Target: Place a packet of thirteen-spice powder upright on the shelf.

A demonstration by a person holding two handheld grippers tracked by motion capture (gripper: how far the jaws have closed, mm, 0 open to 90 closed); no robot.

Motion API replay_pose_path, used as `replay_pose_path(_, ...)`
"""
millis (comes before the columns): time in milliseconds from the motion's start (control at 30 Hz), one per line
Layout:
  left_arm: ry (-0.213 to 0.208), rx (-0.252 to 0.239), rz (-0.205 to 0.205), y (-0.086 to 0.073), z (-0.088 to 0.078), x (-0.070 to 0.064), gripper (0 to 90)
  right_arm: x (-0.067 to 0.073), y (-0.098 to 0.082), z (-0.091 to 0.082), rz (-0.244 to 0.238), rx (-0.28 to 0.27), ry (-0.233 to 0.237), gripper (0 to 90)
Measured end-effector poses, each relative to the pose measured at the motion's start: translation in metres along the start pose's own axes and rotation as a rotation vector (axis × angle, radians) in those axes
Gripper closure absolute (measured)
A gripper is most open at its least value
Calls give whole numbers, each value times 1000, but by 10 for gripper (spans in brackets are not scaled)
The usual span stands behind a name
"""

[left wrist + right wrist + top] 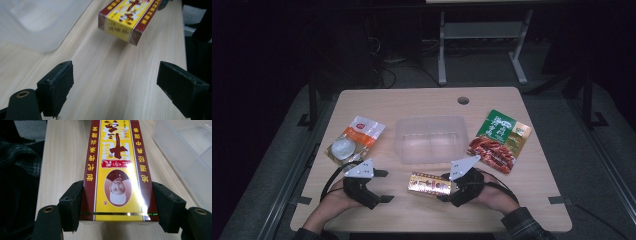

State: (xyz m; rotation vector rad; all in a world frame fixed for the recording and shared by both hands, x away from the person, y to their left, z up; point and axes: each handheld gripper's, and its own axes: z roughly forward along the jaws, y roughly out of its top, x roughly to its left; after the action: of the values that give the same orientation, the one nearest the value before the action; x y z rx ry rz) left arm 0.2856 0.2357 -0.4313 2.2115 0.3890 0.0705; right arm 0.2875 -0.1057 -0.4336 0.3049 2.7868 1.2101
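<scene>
A yellow and dark-red box [428, 184] with red characters hangs just above the table near the front edge, and my right gripper [448, 186] is shut on its right end. In the right gripper view the box [117, 170] fills the space between both pads [72, 205], which press on its long sides. My left gripper [384, 186] stands open to the left of the box with nothing between its pads [60, 85]. From the left gripper view the box [128, 17] floats ahead, slightly above the wood.
A clear plastic bin [430, 138] sits mid-table behind the box. An orange and white pouch [353, 139] lies at the left, a green and red snack bag [501, 140] at the right. A round cable hole [463, 100] is at the back edge.
</scene>
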Motion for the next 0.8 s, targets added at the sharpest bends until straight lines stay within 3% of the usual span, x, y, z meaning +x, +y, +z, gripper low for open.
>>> replay_pose_path(33, -7, 6, 8, 2, 1, 0, 129, 1, 0, -1, 27, -9, 10, 316)
replay_pose_path(100, -9, 11, 19, 7, 4, 0, 128, -1, -1, -3, 2, -10, 13, 316)
replay_pose_path(200, -25, 8, 50, 14, 9, -1, 128, 0, -1, -4, 22, -8, 17, 316)
replay_pose_path(433, -85, 19, 135, 31, 22, -3, 126, -1, 0, -6, -1, -15, 30, 316)
replay_pose_path(467, -93, 21, 137, 32, 24, -3, 126, 1, 0, -6, 13, -23, 38, 316)
replay_pose_path(600, -115, 29, 144, 36, 33, -6, 124, 0, 0, -8, -10, -32, 49, 316)
replay_pose_path(667, -135, 40, 166, 39, 40, -9, 124, 1, 1, -8, -2, -38, 56, 316)
replay_pose_path(700, -135, 40, 166, 39, 40, -9, 124, 0, 0, -8, -30, -36, 58, 316)
replay_pose_path(800, -151, 53, 176, 41, 47, -12, 124, 3, 2, -8, -33, -43, 76, 316)
